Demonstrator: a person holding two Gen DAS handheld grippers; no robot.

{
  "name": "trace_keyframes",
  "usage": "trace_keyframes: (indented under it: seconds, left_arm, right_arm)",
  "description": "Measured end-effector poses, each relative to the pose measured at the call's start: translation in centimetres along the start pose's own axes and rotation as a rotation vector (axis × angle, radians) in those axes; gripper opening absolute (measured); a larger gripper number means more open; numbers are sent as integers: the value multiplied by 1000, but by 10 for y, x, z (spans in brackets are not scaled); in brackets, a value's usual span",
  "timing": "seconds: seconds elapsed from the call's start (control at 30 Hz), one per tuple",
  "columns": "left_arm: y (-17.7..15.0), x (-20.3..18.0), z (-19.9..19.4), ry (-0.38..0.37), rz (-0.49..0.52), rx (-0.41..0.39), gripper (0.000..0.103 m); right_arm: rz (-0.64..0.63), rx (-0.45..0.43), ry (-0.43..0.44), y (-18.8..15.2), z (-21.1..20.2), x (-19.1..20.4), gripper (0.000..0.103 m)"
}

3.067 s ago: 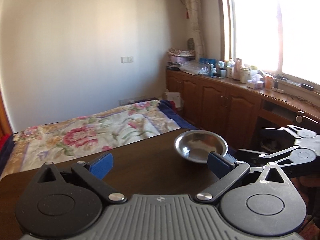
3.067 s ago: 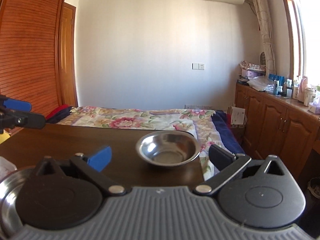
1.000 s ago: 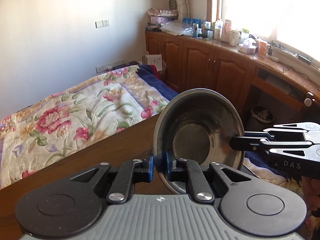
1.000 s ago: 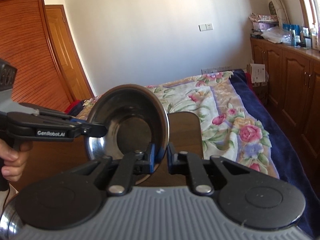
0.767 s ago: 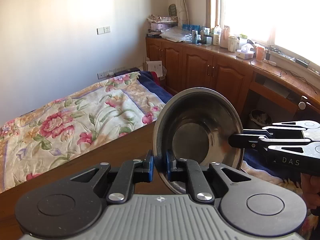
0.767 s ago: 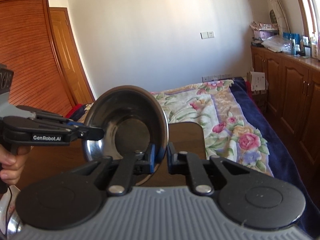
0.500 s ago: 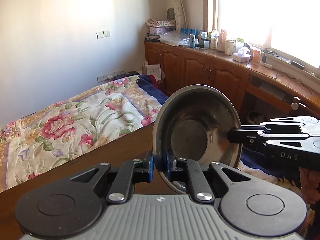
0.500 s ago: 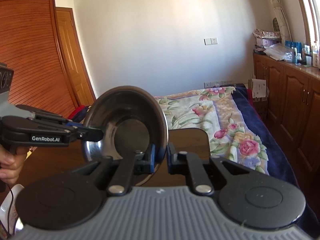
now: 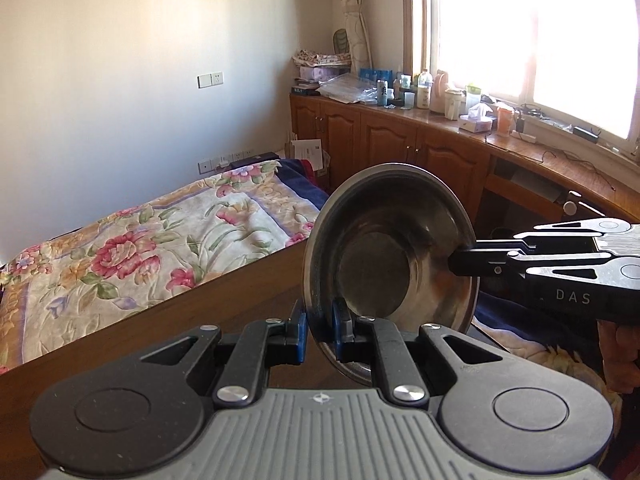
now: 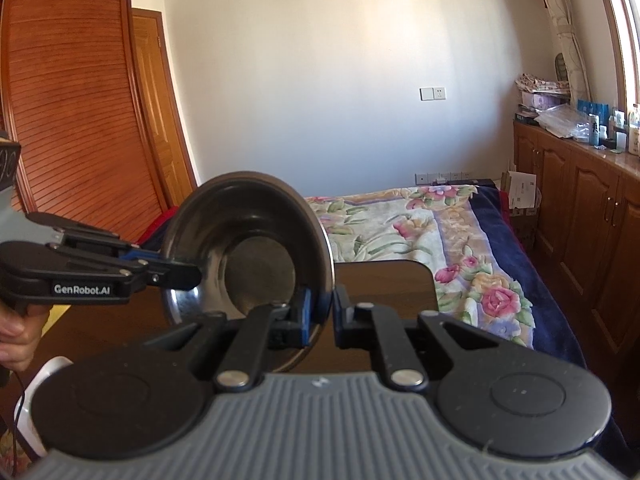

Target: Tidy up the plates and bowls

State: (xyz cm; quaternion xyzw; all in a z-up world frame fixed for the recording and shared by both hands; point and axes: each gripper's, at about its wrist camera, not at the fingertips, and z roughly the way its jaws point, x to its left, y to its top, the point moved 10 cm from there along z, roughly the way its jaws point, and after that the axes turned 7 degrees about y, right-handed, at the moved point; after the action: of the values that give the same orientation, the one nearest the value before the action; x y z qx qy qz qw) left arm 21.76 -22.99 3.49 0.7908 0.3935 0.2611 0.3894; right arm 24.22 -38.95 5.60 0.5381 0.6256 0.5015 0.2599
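Observation:
A steel bowl [image 9: 390,248] is held in the air between both grippers, tipped on its side with its inside facing each camera. My left gripper [image 9: 319,330] is shut on the bowl's near rim. My right gripper [image 10: 322,314] is shut on the opposite rim of the same bowl [image 10: 248,248]. The right gripper also shows in the left wrist view [image 9: 456,262], clamped on the bowl's right edge. The left gripper shows in the right wrist view [image 10: 192,274], clamped on the bowl's left edge. The bowl hangs above the dark wooden table [image 9: 224,304].
A bed with a flowered cover [image 9: 140,240] lies beyond the table. Wooden cabinets with bottles on top [image 9: 420,136] run along the window wall. A wooden wardrobe [image 10: 72,120] stands at the left. A white object [image 10: 38,396] sits at the right wrist view's lower left edge.
Three seconds ago the bowl stood on the table and both grippers were open. Both have since shut on its rim and lifted it; over the last second it has risen further.

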Motion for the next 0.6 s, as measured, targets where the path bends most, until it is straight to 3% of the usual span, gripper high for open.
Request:
trace_keyframes:
  seconds: [0.27,0.6]
  left_arm:
    - [-18,8,-28,0,-14,-22,14]
    - [-62,20,-46,-26,-63,8,14]
  right_arm:
    - [-31,0,1,-1,-10,24,13]
    - [-39,40,23,-26,-11,52,12]
